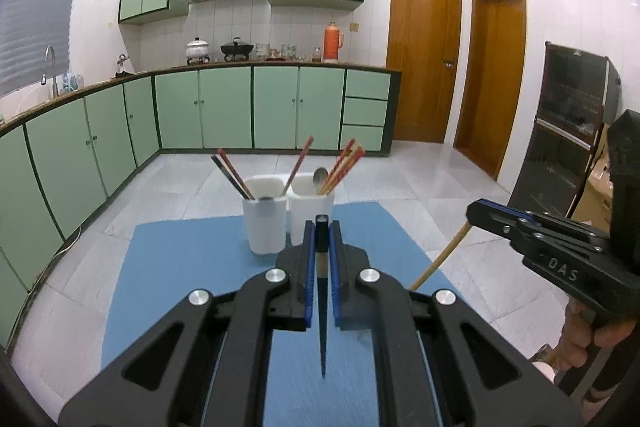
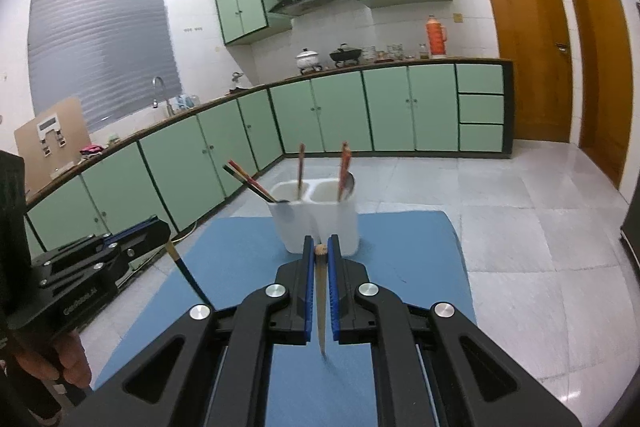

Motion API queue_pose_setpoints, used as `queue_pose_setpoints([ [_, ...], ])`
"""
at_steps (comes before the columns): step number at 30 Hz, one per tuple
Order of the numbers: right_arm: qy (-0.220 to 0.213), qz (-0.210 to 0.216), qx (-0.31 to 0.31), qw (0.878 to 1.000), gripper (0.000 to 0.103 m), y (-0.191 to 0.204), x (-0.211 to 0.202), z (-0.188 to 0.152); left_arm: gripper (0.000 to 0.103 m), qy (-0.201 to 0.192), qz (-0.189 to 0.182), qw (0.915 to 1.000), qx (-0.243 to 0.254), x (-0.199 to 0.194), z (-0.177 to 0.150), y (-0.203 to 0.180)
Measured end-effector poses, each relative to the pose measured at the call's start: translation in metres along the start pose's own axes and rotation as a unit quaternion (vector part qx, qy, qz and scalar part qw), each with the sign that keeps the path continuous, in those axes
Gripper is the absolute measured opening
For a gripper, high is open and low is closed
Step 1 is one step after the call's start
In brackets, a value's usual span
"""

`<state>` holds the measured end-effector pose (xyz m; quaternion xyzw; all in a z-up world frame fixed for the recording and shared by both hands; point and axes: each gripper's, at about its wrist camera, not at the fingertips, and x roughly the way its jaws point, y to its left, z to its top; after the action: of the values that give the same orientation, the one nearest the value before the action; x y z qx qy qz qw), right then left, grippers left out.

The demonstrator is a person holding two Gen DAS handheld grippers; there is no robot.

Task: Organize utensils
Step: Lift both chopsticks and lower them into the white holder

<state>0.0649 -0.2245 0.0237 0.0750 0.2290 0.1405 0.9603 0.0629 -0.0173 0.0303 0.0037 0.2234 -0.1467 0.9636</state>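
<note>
Currently we hold one chopstick per gripper. Left gripper (image 1: 321, 227) is pinched on a dark chopstick (image 1: 322, 315), tip pointing down toward the blue mat (image 1: 180, 267). Right gripper (image 2: 320, 247) is pinched on a pale chopstick (image 2: 321, 311), same attitude.

The white two-compartment holder (image 2: 320, 223) stands on the mat at its far end, just ahead of both grippers. Left compartment has dark and red chopsticks leaning out; right compartment has red chopsticks plus a spoon (image 2: 349, 183).

We read this as mid-task: both sticks lifted, neither dropped in yet.

Risks from here:
- Both grippers sit near each other and face the same holder; going in together could clash them or cross the sticks.
- Leaning chopsticks fan over the openings; a tip could snag them or knock them out.
- The holder looks light, so a side push at the rim may tip it.
- Each stick is pinched near one end, so it may pivot in the grip.
</note>
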Motion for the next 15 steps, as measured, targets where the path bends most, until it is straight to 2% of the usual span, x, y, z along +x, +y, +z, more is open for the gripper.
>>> queue_pose_setpoints([
  [7,-0.011,0.021,-0.019,1.000,0.006,0.010,0.012,0.033,0.006,-0.030,0.000,0.9995,-0.004,-0.004,0.025,0.013],
  [15,-0.070,0.033,-0.041,0.996,0.006,0.019,0.010,0.101,0.006,-0.104,0.007,0.9945,-0.003,-0.014,0.084,0.024],
])
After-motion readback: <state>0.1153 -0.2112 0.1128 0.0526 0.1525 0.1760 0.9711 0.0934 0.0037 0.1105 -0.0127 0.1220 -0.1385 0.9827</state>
